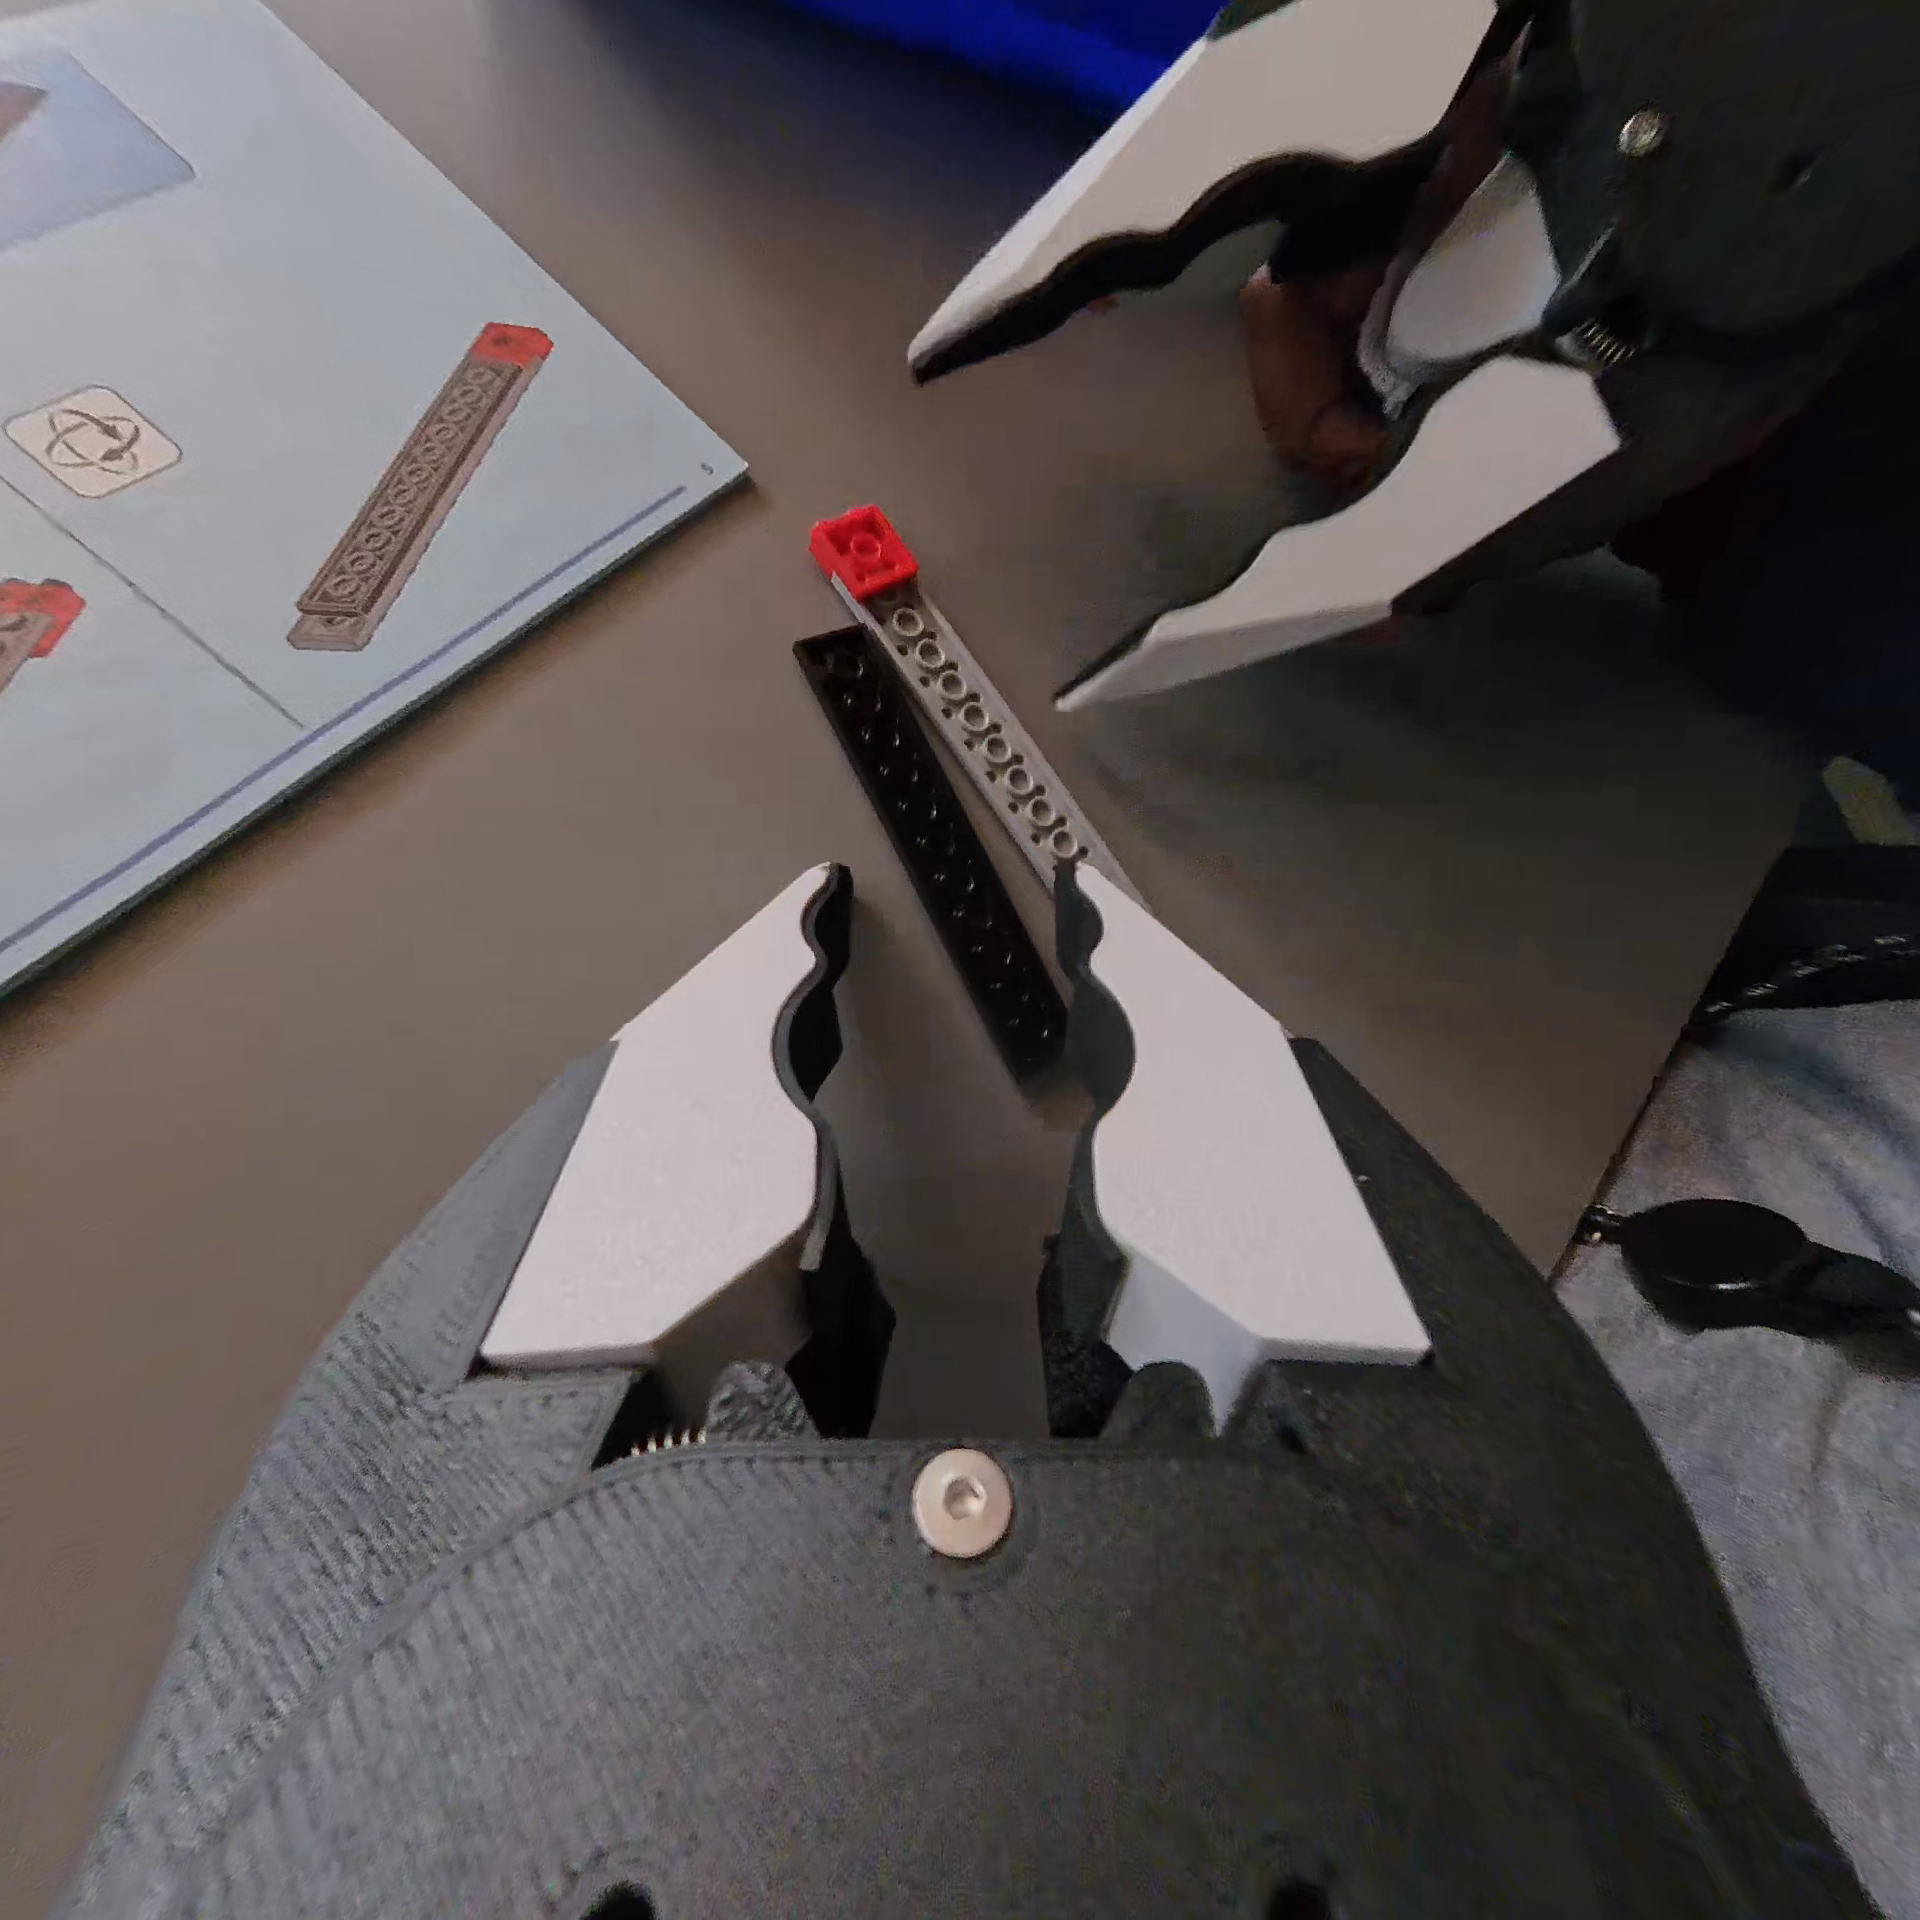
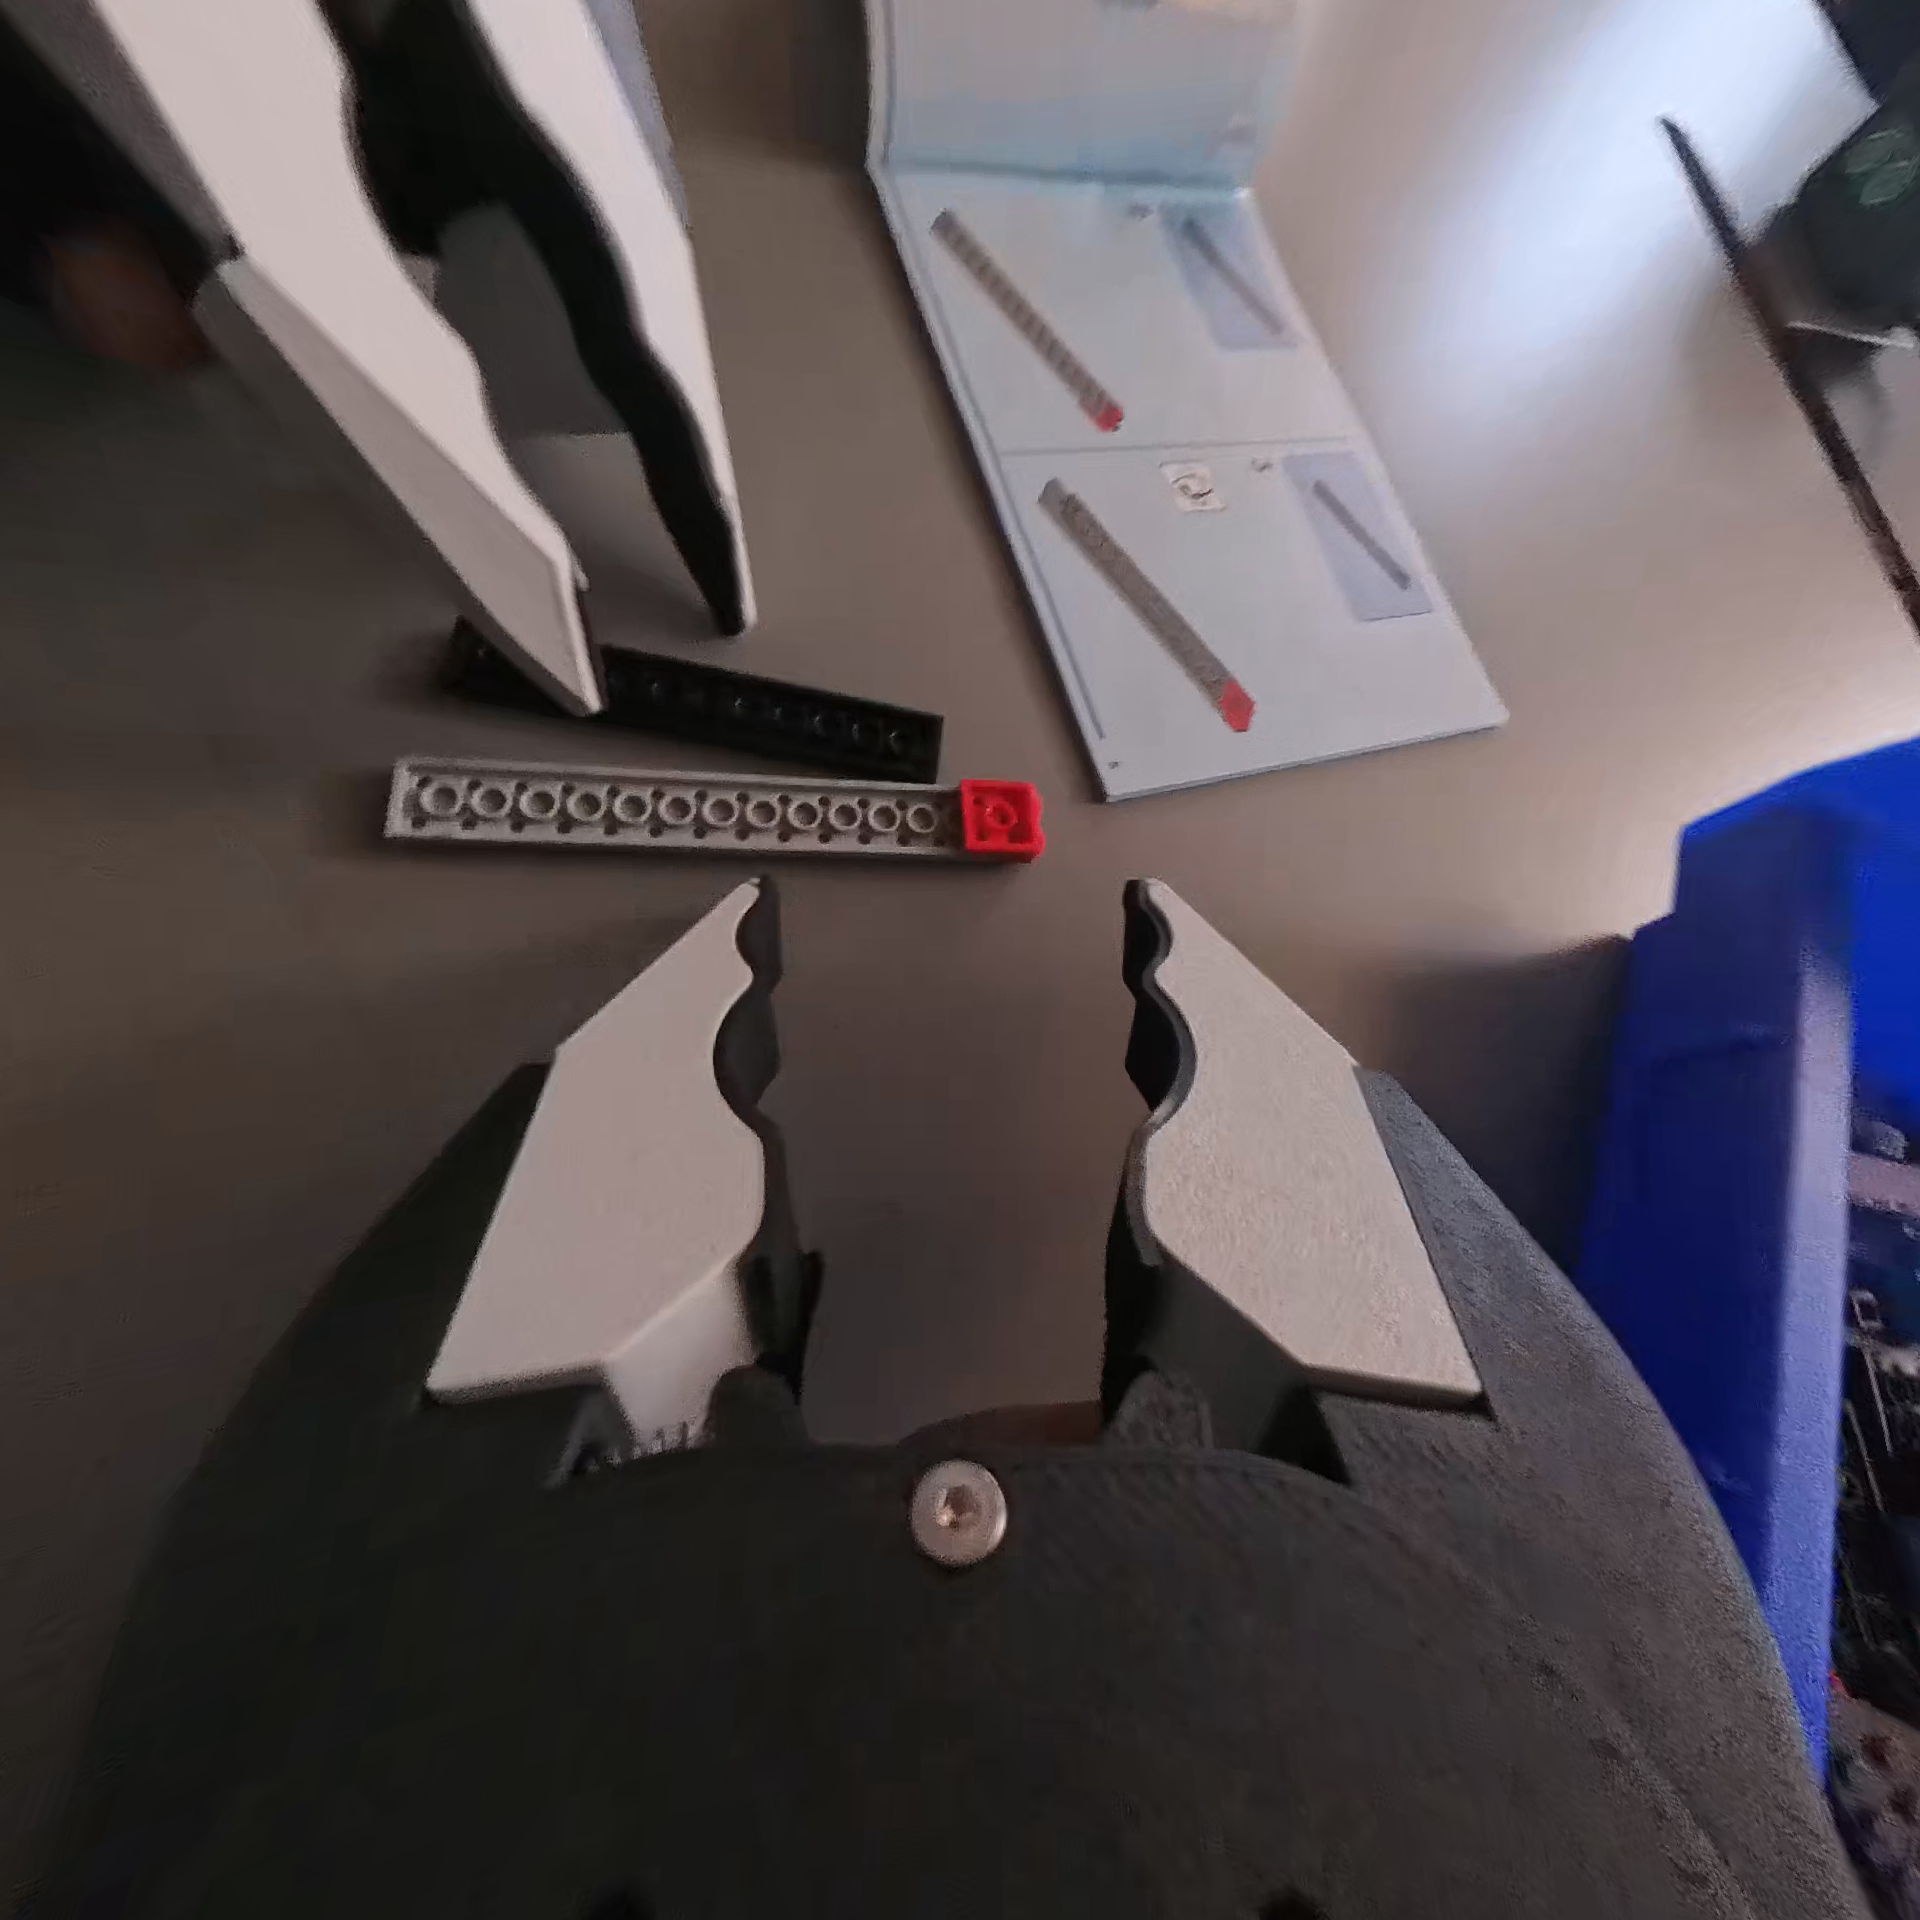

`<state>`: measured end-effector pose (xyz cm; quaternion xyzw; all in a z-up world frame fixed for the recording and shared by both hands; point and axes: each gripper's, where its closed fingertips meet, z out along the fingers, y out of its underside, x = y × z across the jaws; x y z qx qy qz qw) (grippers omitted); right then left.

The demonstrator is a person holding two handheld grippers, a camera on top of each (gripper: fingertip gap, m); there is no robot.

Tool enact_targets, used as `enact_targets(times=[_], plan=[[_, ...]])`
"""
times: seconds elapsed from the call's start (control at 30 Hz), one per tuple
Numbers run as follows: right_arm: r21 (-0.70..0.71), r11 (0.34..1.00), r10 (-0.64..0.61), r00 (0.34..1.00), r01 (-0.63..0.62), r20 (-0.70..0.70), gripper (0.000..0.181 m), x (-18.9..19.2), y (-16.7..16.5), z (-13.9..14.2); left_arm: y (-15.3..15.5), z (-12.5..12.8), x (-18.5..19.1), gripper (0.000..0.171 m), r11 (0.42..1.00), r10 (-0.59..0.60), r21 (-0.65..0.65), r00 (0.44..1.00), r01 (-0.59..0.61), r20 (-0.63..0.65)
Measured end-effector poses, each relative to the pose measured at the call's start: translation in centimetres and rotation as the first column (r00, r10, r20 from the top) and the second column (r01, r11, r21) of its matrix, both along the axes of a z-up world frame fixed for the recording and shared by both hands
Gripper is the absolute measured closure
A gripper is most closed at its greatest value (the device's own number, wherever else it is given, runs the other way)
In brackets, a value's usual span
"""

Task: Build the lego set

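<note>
A long grey studded plate [image 1: 987, 727] [image 2: 675, 816] lies flat on the dark table with a small red brick [image 1: 862, 545] [image 2: 1000, 821] on one end. A long black plate [image 1: 935, 852] [image 2: 769, 722] lies beside it at a slight angle. My left gripper [image 1: 951, 883] [image 2: 657, 657] is open, its tips down at the table on either side of the black plate's near end. My right gripper [image 2: 951, 891] [image 1: 992, 530] is open and empty, hovering just short of the grey plate's red-brick end.
An open light-blue instruction booklet [image 1: 312, 416] [image 2: 1195, 468] lies on the table beyond the plates. A blue box [image 2: 1714, 1039] stands to the right of my right gripper. The table's edge and grey cloth [image 1: 1766, 1455] are at the left wrist view's lower right.
</note>
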<state>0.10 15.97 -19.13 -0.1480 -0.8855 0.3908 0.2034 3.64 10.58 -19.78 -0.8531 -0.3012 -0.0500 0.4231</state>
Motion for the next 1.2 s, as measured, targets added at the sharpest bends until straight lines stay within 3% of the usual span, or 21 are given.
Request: enact_targets(times=[0.27, 0.63, 0.83, 1.2], plan=[[0.028, 0.995, 0.092, 0.995, -0.093, 0.047, 0.104, -0.3, -0.8, -0.7, 1.6, 0.2, -0.2, 0.138, 0.996, -0.072, 0.065, 0.99, 0.065, 0.12], [0.026, 0.991, 0.129, 0.989, -0.131, 0.077, 0.11, 1.0, -1.8, -0.9, 2.6, 0.3, -0.7, 0.137, 0.993, -0.107, 0.066, 0.986, 0.099, 0.13], [0.025, 0.995, 0.098, 0.991, -0.101, 0.095, 0.121, 2.1, -2.0, -1.1, 0.3, 0.2, -0.8, 0.136, 0.993, -0.109, -0.037, 0.994, 0.109, 0.022], [0.01, 0.993, 0.114, 0.98, -0.118, 0.164, 0.125, 4.7, -1.8, -1.2, -1.0, 0.7, 0.0, 0.132, 0.989, -0.15, -0.038, 0.981, 0.146, -0.125]])
